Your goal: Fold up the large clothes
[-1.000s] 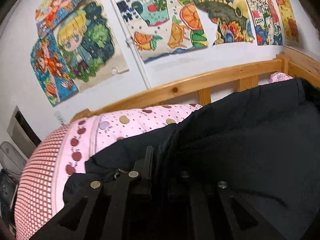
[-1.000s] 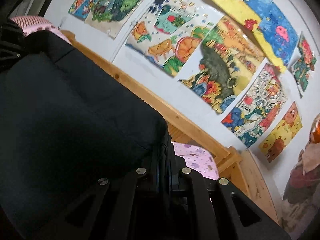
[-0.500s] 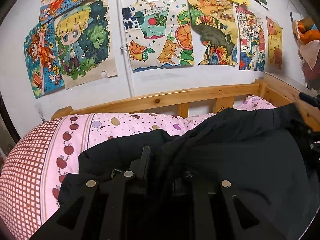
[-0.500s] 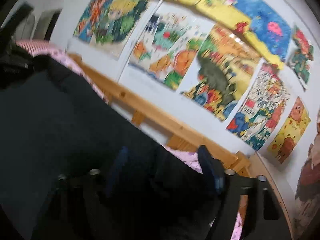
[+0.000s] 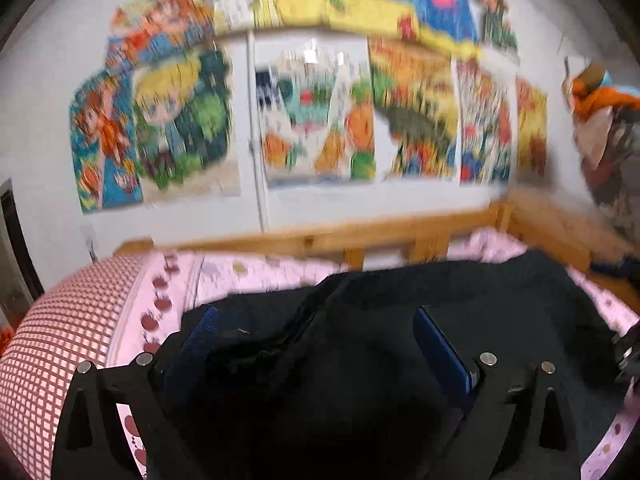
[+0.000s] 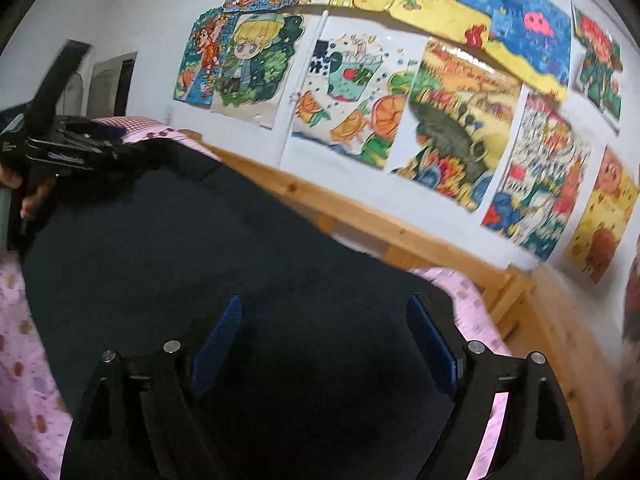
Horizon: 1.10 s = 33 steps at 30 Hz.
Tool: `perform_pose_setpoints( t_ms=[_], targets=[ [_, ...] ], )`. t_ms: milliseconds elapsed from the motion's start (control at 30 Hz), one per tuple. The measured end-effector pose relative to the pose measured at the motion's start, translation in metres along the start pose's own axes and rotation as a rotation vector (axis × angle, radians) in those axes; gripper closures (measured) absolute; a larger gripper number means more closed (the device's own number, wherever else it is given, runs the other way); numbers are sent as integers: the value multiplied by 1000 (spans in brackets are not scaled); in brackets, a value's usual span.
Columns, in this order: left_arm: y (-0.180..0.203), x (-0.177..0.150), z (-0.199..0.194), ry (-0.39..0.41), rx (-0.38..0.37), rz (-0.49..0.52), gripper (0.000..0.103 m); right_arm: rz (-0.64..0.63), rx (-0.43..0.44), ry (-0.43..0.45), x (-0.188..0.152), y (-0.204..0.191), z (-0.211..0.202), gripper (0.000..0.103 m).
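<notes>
A large black garment [image 5: 460, 312] lies spread on the pink bedsheet [image 5: 248, 272]; it also fills the right wrist view [image 6: 200, 248]. My left gripper [image 5: 316, 340] is open, its blue-padded fingers apart just above the garment's left edge. My right gripper [image 6: 324, 332] is open above the garment's right end, blue pads wide apart, nothing between them. In the right wrist view the left gripper [image 6: 64, 148] shows at the far left, over the garment's other end. The left wrist view is blurred.
A wooden bed rail [image 5: 360, 236] runs along the far side, also in the right wrist view [image 6: 360, 216]. Above it the white wall holds several coloured drawings [image 6: 360, 92]. A red checked pillow [image 5: 52, 332] lies at the left. Hanging clothes [image 5: 604, 140] are at the right.
Both grippers were shut on the black garment a second ago and have opened, letting it drop flat on the bed. Both have drawn back a little.
</notes>
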<state>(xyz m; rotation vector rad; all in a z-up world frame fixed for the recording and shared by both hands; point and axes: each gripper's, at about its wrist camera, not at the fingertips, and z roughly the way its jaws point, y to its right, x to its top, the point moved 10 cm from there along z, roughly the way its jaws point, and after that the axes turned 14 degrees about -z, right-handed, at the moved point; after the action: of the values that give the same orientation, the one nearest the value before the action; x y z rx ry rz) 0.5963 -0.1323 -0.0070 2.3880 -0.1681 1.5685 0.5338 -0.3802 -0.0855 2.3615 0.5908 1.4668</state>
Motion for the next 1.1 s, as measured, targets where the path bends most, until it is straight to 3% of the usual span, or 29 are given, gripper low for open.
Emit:
perform_pose_setpoints(
  t_ms=[133,200,300,433,500,633,767,867,1100],
  targets=[
    [15,-9,-13,-43,-78,6,5,31,27,-14,-9,-9,3,19],
    [24,-26,-14,-96,-130,18,5,74,62,-33,-19,-16,4,16],
    [33,-54,-9,-163,-148,85,5,74,90,-66,-38,-30,8,13],
    [33,-67,9,-164,-43,204,3,97,79,-56,-46,-27,13,7],
    [30,-60,22,-153,24,213,2,110,56,-67,-42,-20,23,7],
    [14,-45,49,-171,103,127,2,76,16,-97,-29,-12,49,7],
    [-30,-40,79,-223,277,-4,1,64,-35,-136,-20,0,82,7],
    [-52,-41,90,-258,309,-79,1,80,-43,-165,-18,8,104,4],
    [-62,-51,108,-293,292,-102,0,239,81,-234,-40,13,141,1]
  ],
)
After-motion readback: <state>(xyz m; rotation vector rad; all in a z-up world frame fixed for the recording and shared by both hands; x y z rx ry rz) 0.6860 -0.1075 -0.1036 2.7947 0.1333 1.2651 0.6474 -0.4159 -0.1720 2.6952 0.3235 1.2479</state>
